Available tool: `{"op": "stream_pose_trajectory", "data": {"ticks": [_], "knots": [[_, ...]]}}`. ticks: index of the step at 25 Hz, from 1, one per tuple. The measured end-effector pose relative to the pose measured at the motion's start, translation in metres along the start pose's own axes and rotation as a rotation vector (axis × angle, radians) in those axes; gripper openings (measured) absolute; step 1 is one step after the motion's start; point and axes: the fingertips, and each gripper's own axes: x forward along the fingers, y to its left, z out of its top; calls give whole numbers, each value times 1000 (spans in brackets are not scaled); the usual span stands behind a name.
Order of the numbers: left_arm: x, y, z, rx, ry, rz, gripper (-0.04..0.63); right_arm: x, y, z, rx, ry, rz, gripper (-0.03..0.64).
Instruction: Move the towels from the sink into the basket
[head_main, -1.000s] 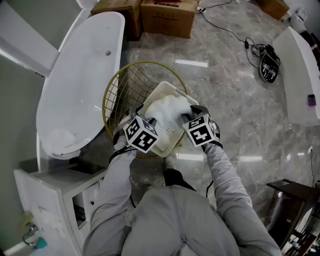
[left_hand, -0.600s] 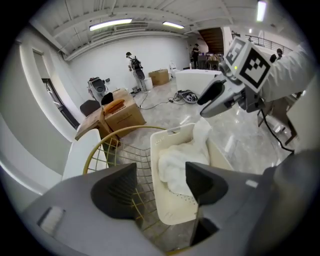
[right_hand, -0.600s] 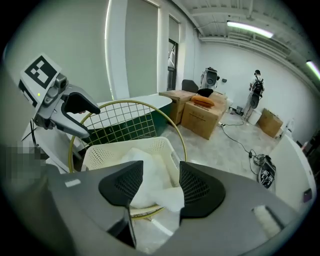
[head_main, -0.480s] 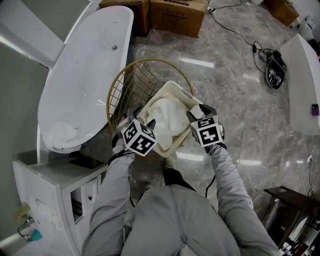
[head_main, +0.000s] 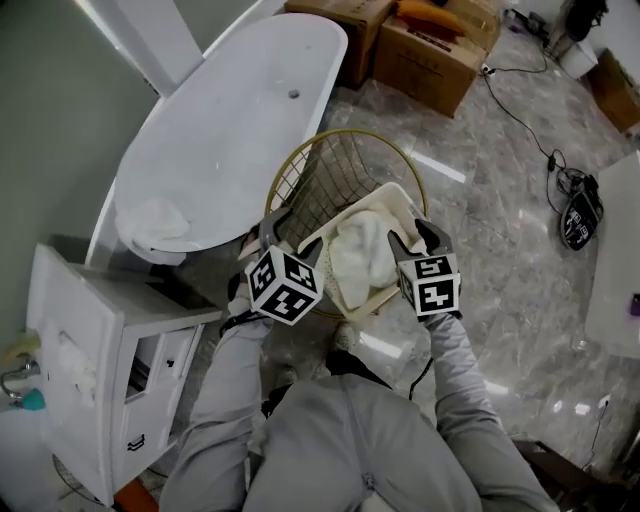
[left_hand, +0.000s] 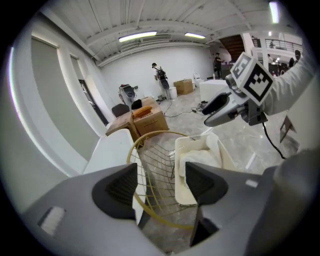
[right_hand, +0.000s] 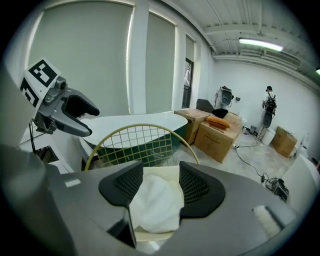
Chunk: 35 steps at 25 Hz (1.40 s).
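A white towel (head_main: 360, 255) (right_hand: 155, 202) lies bunched in a cream plastic bin (head_main: 380, 200) (left_hand: 181, 150), which sits in a gold wire basket (head_main: 330, 175) (left_hand: 155, 160) (right_hand: 140, 142). My left gripper (head_main: 292, 238) (left_hand: 161, 172) (right_hand: 90, 120) hovers at the bin's left side. Opposite it, my right gripper (head_main: 415, 240) (right_hand: 161, 180) (left_hand: 212, 111) hangs over the bin's right side. The jaws of both have just been opening; the pads touch nothing, and the towel lies below them. A second white towel (head_main: 160, 220) rests at the near end of the white tub (head_main: 230, 130).
A white cabinet (head_main: 90, 340) stands at the left, close to my left arm. Cardboard boxes (head_main: 430, 50) sit beyond the tub and basket. A cable and a black object (head_main: 580, 215) lie on the marble floor at the right.
Both grippers let go of the towel and rose away from it; it now lies in the cream bin. The head view has swung, so the tub sits more to the centre.
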Motion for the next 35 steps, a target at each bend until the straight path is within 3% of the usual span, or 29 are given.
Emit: {"op": "stream_pose_trajectory", "data": {"ticks": [9,20,28,35], "knots": [[-150,66,-79,-245,-78,331,333,-16,108,89,-88,-231,111,207],[-343,73,-214,-440,-122,614,333,-91,309,159,-169,-465,321,207],[-482,56,-345,-535,-84,797,333,-144,491,161,-237,-553,501,207],[-579,30,-445,-661,-8,960,333,-173,639,148,-351,-544,723,207]]}}
